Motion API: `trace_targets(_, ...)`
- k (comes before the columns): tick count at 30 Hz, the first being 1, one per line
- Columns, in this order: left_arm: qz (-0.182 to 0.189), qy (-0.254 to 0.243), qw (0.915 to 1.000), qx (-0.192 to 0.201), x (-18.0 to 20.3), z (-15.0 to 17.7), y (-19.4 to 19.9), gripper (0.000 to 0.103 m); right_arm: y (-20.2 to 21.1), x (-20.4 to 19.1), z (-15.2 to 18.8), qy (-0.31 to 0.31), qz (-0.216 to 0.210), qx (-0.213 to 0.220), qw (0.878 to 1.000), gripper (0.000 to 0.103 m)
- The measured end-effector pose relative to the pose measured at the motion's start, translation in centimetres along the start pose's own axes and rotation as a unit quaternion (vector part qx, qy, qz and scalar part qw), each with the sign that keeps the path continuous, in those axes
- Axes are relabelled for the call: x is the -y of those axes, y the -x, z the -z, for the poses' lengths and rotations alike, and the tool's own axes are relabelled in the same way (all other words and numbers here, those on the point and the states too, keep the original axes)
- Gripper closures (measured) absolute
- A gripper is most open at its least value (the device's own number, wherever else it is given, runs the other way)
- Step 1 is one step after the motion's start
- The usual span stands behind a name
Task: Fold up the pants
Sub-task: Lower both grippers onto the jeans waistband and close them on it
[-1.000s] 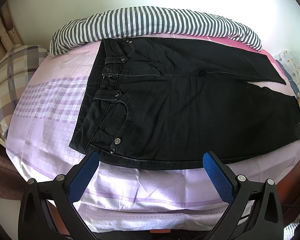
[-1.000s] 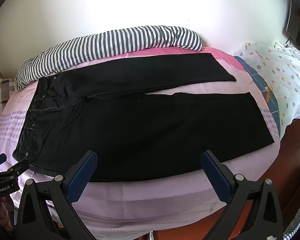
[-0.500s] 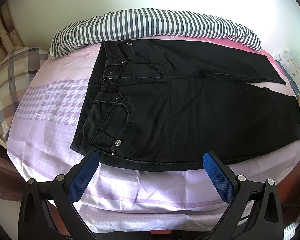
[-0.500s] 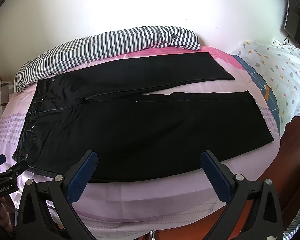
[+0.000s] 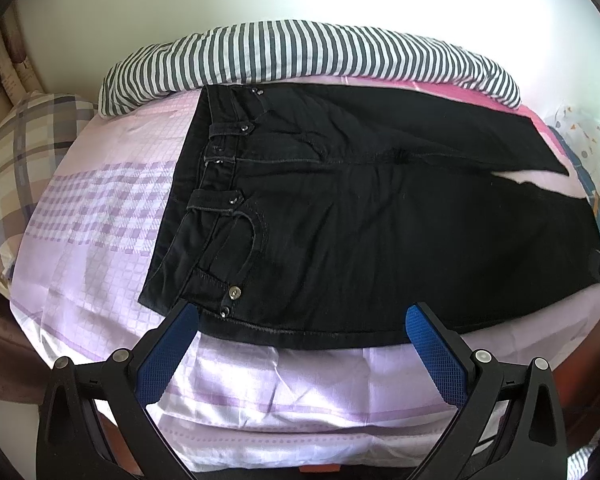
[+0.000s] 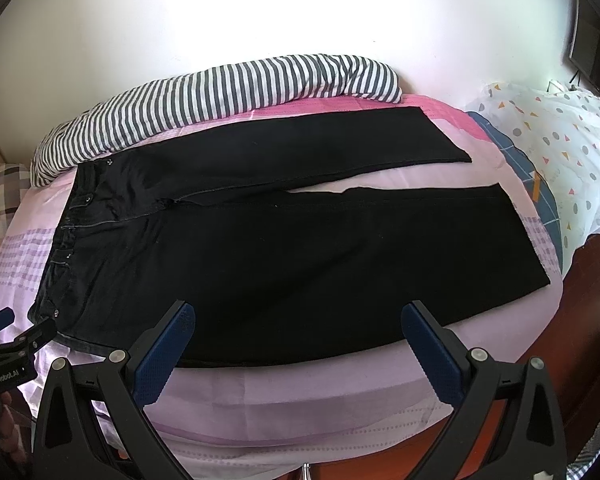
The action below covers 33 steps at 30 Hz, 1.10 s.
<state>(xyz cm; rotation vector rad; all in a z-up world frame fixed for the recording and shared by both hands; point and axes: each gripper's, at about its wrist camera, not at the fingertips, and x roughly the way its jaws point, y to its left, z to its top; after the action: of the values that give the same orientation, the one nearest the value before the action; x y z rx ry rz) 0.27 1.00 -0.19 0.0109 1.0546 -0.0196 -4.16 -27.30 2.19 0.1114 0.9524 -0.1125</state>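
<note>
Hovering wide-spread and empty-jawed, the left gripper [image 5: 300, 334] and right gripper [image 6: 298, 334] are lining up above the near seam of the black denim pants [image 6: 284, 248] lying flat, unfolded, on the lilac checked bedsheet [image 5: 100, 216], likely needing a pinch next, the waistband's far corner sitting hard to read.
</note>
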Motion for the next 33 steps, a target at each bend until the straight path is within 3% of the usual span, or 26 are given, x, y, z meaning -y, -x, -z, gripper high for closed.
trace_targets(5,0.015,0.015,0.9996,0.02,-1.3,-1.6,0.2,0.002,-0.1,0.1,-0.8,-0.003,-0.026,0.003,1.0,0.0)
trace_targets(11,0.03,0.028,0.9984,0.039,-4.0,-4.3,-0.1,0.023,-0.2,-0.5,-2.0,0.009,-0.039,0.017,0.999,0.0)
trace_targets(15,0.044,0.044,0.9969,0.048,-6.6,-6.4,-0.9,0.031,-0.7,-1.1,-3.3,0.018,-0.06,0.024,0.998,0.0)
trace_targets(23,0.069,0.044,0.9941,0.071,-12.0,-12.1,-3.9,0.031,-3.3,-3.0,-6.8,0.044,-0.079,0.013,0.996,0.0)
trace_targets(33,0.126,0.067,0.9887,0.047,-18.3,-18.9,-11.8,0.031,-8.2,-6.9,-10.0,0.081,-0.097,-0.006,0.992,0.001)
